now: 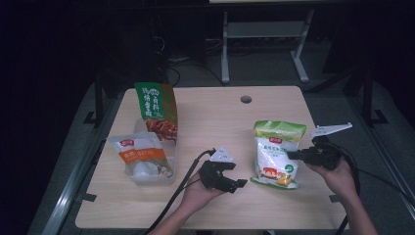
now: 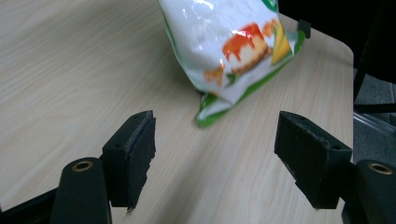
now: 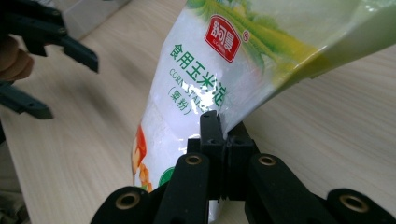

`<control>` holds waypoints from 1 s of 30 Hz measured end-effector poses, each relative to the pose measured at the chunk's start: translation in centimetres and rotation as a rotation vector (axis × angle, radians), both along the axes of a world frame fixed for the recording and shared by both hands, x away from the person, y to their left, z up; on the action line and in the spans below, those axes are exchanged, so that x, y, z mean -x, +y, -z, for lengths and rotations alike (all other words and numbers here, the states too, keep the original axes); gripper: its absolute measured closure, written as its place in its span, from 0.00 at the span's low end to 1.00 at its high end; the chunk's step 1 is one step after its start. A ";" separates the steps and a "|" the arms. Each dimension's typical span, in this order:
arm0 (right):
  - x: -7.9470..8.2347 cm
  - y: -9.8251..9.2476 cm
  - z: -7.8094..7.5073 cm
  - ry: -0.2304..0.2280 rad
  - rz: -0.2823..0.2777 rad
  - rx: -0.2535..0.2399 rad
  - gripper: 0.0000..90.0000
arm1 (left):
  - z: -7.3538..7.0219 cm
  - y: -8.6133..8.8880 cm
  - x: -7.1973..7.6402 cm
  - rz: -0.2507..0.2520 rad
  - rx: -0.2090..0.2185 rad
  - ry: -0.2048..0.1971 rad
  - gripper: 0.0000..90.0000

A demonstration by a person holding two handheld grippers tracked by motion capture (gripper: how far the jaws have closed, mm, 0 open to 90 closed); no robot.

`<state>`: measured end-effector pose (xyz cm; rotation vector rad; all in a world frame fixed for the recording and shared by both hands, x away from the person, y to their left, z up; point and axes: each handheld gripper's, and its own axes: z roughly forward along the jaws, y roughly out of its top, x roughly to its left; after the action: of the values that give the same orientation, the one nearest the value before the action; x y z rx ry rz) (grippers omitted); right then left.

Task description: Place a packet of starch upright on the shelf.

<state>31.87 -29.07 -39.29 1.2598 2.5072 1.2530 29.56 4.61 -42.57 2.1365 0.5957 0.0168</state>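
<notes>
At the table's right side, the right tool is clamped on the edge of the white-and-green starch bag, whose lower end rests on the table. Just left of the bag, the left tool gapes wide, holding nothing. Farther left, a clear tub holds two other packets.

White-green bag — "食用玉米淀", "CORN STA…", "(栗粉)"; red logo unreadable.

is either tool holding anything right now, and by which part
The right tool is shut on the side edge of the corn starch bag. The left tool is open and holds nothing.
</notes>
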 end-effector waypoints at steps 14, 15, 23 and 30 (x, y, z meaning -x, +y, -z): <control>2.3 1.4 -0.6 -0.085 -0.125 0.001 0.98 | -0.5 -2.6 -1.8 0.011 0.027 0.032 0.39; 2.5 1.5 -0.7 -0.084 -0.125 0.001 0.98 | -0.6 -2.7 -1.9 0.009 0.034 0.041 0.40; 3.1 2.6 -1.0 -0.116 -0.188 0.005 0.97 | -0.8 -3.3 -2.3 0.026 0.065 0.065 0.49; 3.4 3.7 -1.2 -0.125 -0.214 0.018 0.98 | -1.0 -3.0 -2.5 0.030 0.082 0.090 0.70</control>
<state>28.50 -25.34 -38.08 0.8977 2.6093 1.3018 32.10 1.61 -41.59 2.0749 0.6066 -0.1186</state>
